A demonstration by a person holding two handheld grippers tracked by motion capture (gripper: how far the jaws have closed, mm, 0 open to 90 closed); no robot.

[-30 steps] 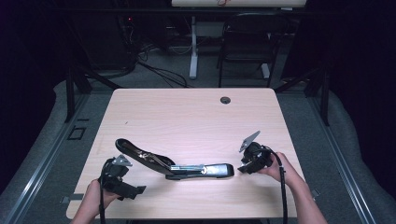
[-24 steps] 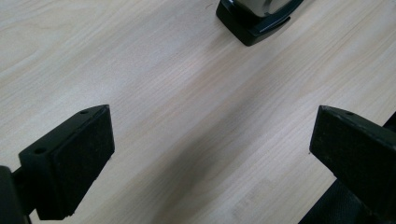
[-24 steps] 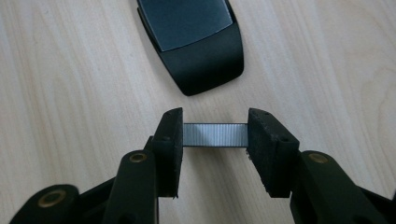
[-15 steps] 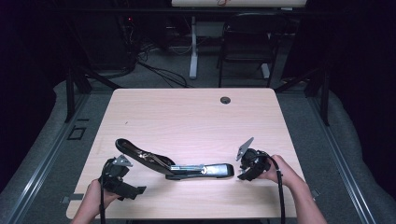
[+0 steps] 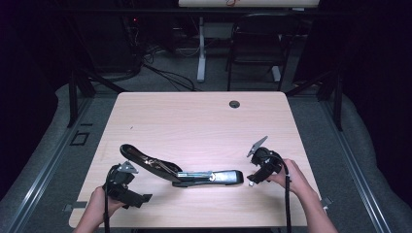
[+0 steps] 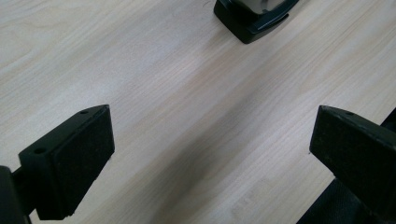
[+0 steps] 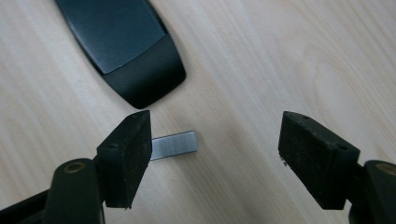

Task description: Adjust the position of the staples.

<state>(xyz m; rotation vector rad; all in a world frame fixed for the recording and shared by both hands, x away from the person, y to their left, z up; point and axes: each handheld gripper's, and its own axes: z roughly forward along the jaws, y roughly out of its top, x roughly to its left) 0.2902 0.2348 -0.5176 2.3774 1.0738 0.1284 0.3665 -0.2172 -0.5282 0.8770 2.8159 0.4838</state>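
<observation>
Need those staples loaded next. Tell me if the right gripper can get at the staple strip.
Probably yes: the staple strip lies flat on bare table beside the right gripper, whose fingers have just been opening, nothing between.

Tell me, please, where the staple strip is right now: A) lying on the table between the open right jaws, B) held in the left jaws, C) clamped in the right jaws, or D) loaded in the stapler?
A: the right gripper view shows the staple strip flat on the table, near the stapler, with the right gripper open around it.
</observation>
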